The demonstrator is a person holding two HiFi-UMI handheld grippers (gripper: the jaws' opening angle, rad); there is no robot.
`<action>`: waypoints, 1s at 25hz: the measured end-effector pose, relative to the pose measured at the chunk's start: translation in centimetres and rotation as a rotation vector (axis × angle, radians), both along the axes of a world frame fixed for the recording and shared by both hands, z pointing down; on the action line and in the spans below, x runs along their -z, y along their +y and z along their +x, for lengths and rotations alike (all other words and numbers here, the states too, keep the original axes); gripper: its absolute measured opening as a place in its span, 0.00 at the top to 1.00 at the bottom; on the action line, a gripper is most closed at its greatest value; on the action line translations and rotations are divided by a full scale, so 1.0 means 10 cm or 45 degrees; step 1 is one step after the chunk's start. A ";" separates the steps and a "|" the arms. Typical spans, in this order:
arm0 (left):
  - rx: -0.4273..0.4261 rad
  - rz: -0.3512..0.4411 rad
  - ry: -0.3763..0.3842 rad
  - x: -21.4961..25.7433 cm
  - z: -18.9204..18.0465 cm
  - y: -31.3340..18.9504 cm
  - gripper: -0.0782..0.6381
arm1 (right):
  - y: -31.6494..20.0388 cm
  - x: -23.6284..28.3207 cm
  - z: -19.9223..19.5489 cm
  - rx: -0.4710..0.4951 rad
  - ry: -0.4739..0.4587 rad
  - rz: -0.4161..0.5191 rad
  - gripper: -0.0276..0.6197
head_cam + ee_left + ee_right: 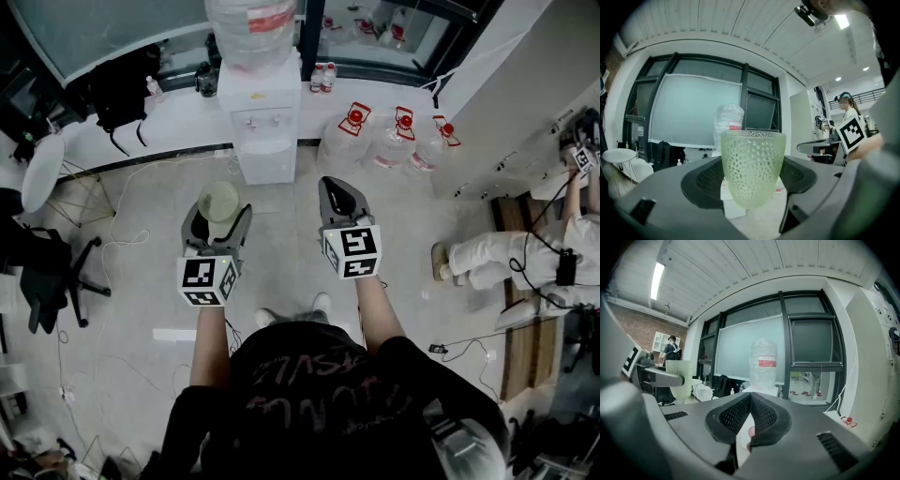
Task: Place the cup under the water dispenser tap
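Note:
A pale green, dimpled translucent cup (218,202) stands upright between the jaws of my left gripper (217,217), which is shut on it; in the left gripper view the cup (753,166) fills the middle and both pads press its sides. My right gripper (339,202) is held level beside it, shut with nothing in it; its pads (751,415) meet at the tips. The white water dispenser (260,122) with a clear bottle on top stands against the wall ahead, with its tap recess (262,122) facing me. It also shows behind the cup (729,122) and past the right jaws (763,366).
Several large water bottles (389,141) with red caps lie on the floor right of the dispenser. A black office chair (47,272) and a white round table (42,173) are at the left. A person (511,258) sits at the right. Cables run across the floor.

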State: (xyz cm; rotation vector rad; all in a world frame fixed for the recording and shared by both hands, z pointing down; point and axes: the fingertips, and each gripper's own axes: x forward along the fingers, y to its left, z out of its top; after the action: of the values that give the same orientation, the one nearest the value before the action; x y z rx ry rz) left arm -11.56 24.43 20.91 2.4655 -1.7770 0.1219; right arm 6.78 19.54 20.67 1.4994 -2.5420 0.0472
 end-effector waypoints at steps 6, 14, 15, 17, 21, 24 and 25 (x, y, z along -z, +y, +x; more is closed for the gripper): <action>-0.008 -0.006 0.002 0.00 0.00 0.04 0.38 | 0.03 0.02 0.00 -0.003 -0.006 0.000 0.94; -0.007 -0.004 0.008 0.00 -0.03 0.09 0.38 | 0.09 0.03 -0.08 0.017 0.002 0.015 0.94; -0.006 -0.006 0.009 0.00 -0.03 0.10 0.38 | 0.10 0.03 -0.09 0.019 0.000 0.011 0.94; -0.007 -0.008 0.011 -0.02 -0.04 0.12 0.38 | 0.12 0.00 -0.10 0.021 -0.007 0.000 0.94; -0.009 -0.009 0.017 -0.07 -0.08 0.15 0.38 | 0.15 -0.08 -0.16 0.026 0.004 -0.011 0.94; -0.009 -0.012 0.023 -0.10 -0.17 0.19 0.38 | 0.19 -0.11 -0.24 0.023 0.015 -0.014 0.94; -0.010 -0.012 0.026 -0.10 -0.21 0.21 0.38 | 0.21 -0.11 -0.28 0.019 0.019 -0.014 0.94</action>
State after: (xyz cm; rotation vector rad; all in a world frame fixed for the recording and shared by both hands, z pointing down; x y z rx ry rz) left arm -13.62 26.55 21.96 2.4587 -1.7544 0.1050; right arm 3.99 21.61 21.79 1.4711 -2.5374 0.0474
